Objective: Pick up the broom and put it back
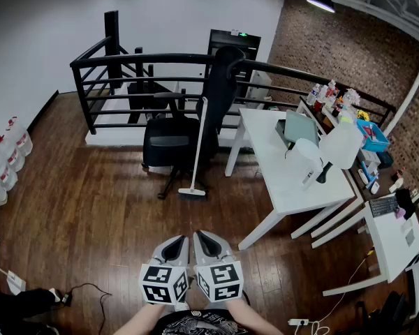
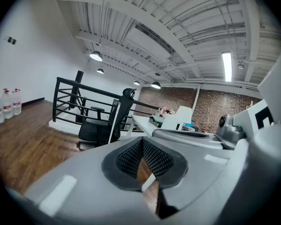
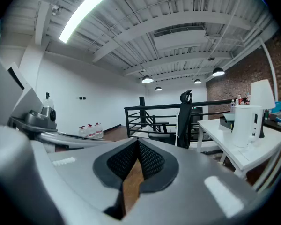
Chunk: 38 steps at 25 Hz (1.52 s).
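Currently the broom [image 1: 197, 142] is stood upright against the black office chair [image 1: 169, 142], its head on the wood floor [image 1: 91, 208], well ahead of both grippers. The left gripper [image 1: 178, 241] and right gripper [image 1: 201, 237] are held side by side, jaws pressed together, nothing gripped. A blue tray [image 1: 377, 142] of small items is seen beyond the white table [image 1: 279, 183]. Jugs [image 1: 14, 149] are lined along the left wall, contents not discernible.

We see a floor [image 1: 91, 208] of dark wood planks with a soft sheen. The chair [image 1: 169, 139] looks like matt black cloth, and the broom [image 1: 198, 149] leaning on it like smooth white plastic. Behind the chair runs a matt black metal railing [image 1: 140, 58]. Right of the chair are a smooth white surface [image 1: 279, 187] and a rough brick wall [image 1: 363, 54]. The left hand-held gripper [image 1: 177, 243] and right hand-held gripper [image 1: 202, 239] look like matt grey plastic with ribbed black pads [image 3: 151, 161].
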### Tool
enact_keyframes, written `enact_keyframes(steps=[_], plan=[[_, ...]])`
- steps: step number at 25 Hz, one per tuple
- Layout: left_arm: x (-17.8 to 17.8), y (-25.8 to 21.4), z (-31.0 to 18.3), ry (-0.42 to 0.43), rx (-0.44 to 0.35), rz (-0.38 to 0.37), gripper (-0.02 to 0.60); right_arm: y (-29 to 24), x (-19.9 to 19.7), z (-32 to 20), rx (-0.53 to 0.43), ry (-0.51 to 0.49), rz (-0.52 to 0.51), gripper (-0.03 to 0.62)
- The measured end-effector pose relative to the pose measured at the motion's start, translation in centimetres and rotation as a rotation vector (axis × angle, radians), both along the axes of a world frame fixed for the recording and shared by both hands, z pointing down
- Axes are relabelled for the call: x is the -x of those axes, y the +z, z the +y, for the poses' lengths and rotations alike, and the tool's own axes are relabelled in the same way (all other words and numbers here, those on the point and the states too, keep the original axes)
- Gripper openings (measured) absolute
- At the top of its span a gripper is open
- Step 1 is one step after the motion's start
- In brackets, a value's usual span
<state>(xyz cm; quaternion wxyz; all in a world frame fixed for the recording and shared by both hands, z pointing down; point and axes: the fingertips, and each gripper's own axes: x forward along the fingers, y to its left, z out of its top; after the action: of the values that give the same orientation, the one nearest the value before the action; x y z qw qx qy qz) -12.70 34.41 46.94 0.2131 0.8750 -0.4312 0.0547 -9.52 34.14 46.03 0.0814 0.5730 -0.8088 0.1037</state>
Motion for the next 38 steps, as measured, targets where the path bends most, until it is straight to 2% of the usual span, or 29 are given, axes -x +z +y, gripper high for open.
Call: enact_keyframes(steps=[10,19,29,38], plan=[[-0.7,0.4,-2.6,0.017,-0.009,-0.009,0.003,0.4,-1.2,-2.5,-0.003,0.031,-0.011,0.0],[-2.2,1.1,-9.4,-0.021,-0.012,-0.034,0.003,0.9,-2.6,-9.8,-0.009,-0.009,-0.032,0.0],[-7.8,0.6,-20.1,-0.033,-0.02,-0.071,0.003,0.1,-8.0,-19.7,-0.023,-0.027,-0.042,0.0],[-12.4,0.4,-25.9,-0.051,-0.017,-0.102,0.003,0.1,-12.5,-25.9,-0.018,-0.064,-0.073,0.0]])
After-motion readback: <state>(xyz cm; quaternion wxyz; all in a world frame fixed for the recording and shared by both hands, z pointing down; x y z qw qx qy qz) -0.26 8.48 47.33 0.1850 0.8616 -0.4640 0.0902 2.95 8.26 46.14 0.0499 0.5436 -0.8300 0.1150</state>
